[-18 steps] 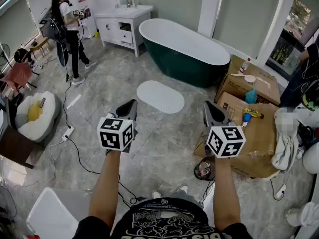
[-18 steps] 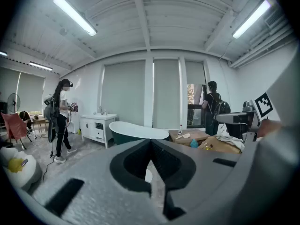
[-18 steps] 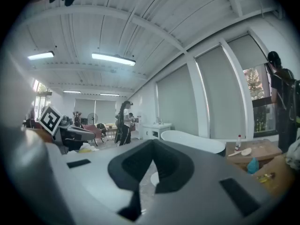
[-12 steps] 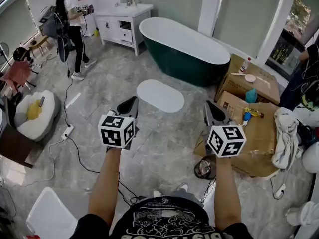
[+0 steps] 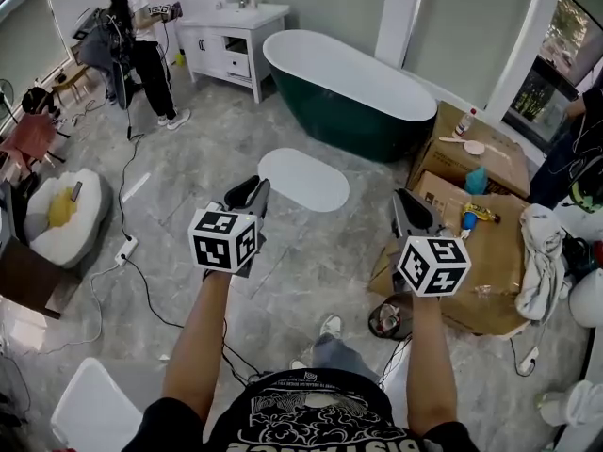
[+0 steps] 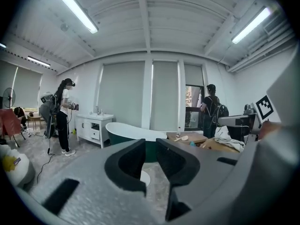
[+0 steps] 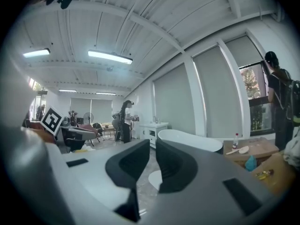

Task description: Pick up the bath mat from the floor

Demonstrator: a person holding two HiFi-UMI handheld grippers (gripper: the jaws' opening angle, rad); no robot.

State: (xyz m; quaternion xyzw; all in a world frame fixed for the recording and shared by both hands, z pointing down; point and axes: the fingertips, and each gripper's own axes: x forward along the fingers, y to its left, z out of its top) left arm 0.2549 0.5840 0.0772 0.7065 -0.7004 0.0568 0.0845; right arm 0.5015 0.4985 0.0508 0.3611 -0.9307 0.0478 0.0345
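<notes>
The left gripper (image 5: pixel 247 192) is held out almost level over the grey marbled stone floor (image 5: pixel 311 271). Its two dark jaws are drawn nearly together, with only a slim slit between the tips and nothing in it. The right gripper (image 5: pixel 407 203) is held out beside it at about the same level. Its jaws are closed to an even thinner slit and are likewise empty. Each gripper carries its white cube with black square markers nearest the person.

The white oval bath mat (image 5: pixel 303 181) lies flat on the floor ahead of both tools. It is just beyond the left gripper's tips and a little to their right, and ahead and to the left of the right gripper. Neither tool touches it. In the left gripper view a pale patch low in the slit is probably an edge of that mat, though too little of it shows to be sure.

Farther ahead, past the mat, stands a dark green oval bathtub with a white inside (image 5: pixel 349 92). A white vanity cabinet with a basin (image 5: pixel 231 40) stands ahead and to the left of the left gripper. A person in a white top and dark trousers (image 5: pixel 143 45) stands next to it. Flattened brown cardboard boxes (image 5: pixel 490 252) lie just to the right of the right gripper.
</notes>
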